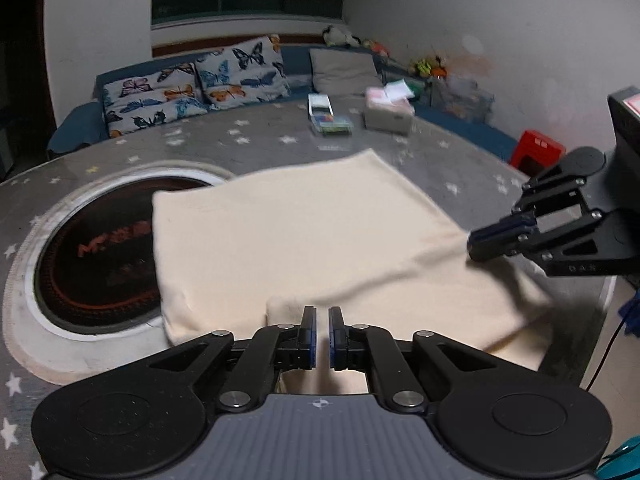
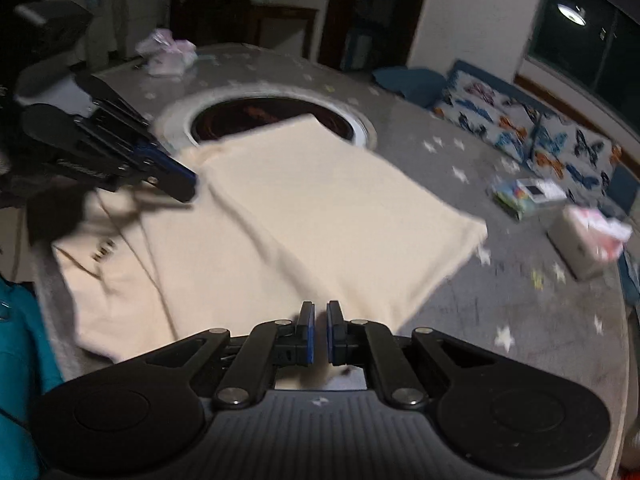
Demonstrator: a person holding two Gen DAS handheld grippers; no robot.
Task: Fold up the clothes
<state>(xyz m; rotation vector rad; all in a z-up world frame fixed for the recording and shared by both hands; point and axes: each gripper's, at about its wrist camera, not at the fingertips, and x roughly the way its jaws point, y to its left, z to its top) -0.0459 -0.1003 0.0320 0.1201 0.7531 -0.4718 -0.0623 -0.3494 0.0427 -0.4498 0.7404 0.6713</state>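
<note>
A cream garment (image 1: 304, 236) lies spread on a round grey star-patterned table (image 1: 248, 140), partly over the table's round centre opening (image 1: 100, 248). My left gripper (image 1: 322, 322) is shut on a raised fold of the garment's near edge. My right gripper (image 2: 319, 316) is shut on the garment's right edge. It shows from the side in the left wrist view (image 1: 480, 244), pinching the cloth. The garment also shows in the right wrist view (image 2: 312, 208), with the left gripper (image 2: 186, 186) at its far left edge.
A white tissue box (image 1: 388, 114) and a small plastic box (image 1: 330, 120) sit at the table's far side. A sofa with butterfly cushions (image 1: 192, 88) stands behind. A red stool (image 1: 538, 152) is at the right. Pink cloth (image 2: 168, 56) lies far across the table.
</note>
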